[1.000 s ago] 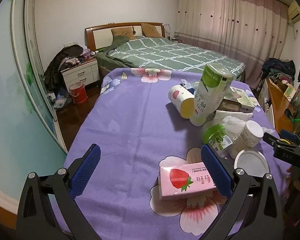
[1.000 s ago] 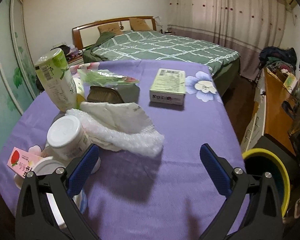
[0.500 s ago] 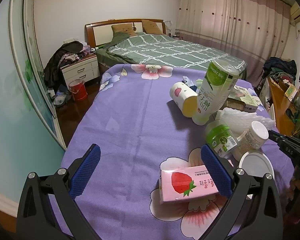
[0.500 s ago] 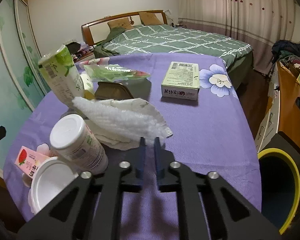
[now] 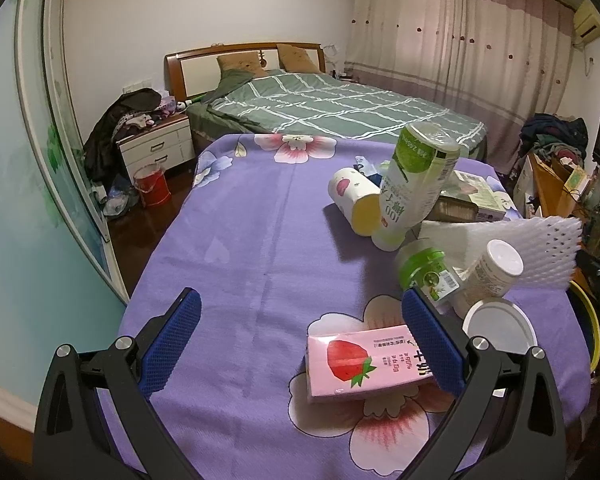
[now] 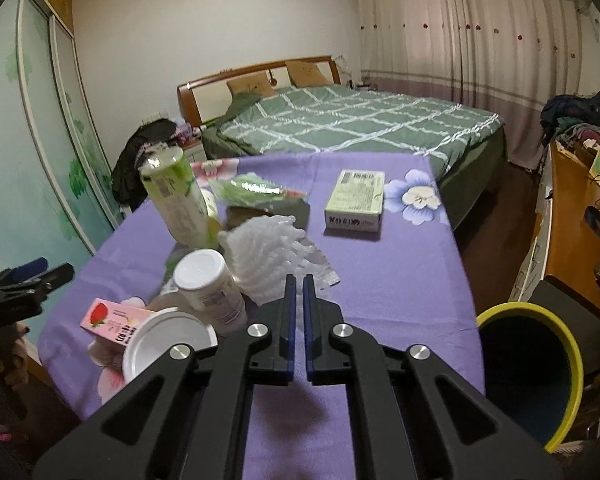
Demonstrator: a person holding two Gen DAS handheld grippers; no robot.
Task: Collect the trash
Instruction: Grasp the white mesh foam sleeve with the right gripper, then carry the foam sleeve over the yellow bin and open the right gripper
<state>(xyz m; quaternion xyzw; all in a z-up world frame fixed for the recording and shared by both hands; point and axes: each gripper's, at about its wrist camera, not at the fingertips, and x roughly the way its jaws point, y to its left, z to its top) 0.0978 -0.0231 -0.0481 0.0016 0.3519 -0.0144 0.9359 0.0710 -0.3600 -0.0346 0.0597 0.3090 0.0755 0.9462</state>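
With its jaws clamped on the white foam net (image 6: 268, 256), the right gripper (image 6: 299, 286) holds it lifted above the purple table (image 6: 400, 272). Left gripper (image 5: 300, 320) hangs wide open over the pink carton (image 5: 364, 360). Right of the table stands the yellow-rimmed bin (image 6: 540, 368); farther off, a bed (image 6: 360, 120).

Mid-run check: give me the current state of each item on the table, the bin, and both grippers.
right gripper: shut on the foam wrap
foam wrap: lifted at one edge
left gripper: open, holding nothing
strawberry carton: lying flat
green-label bottle: leaning, tilted
white-capped jar: capped, tilted
green box: lying flat
yellow-rimmed bin: open
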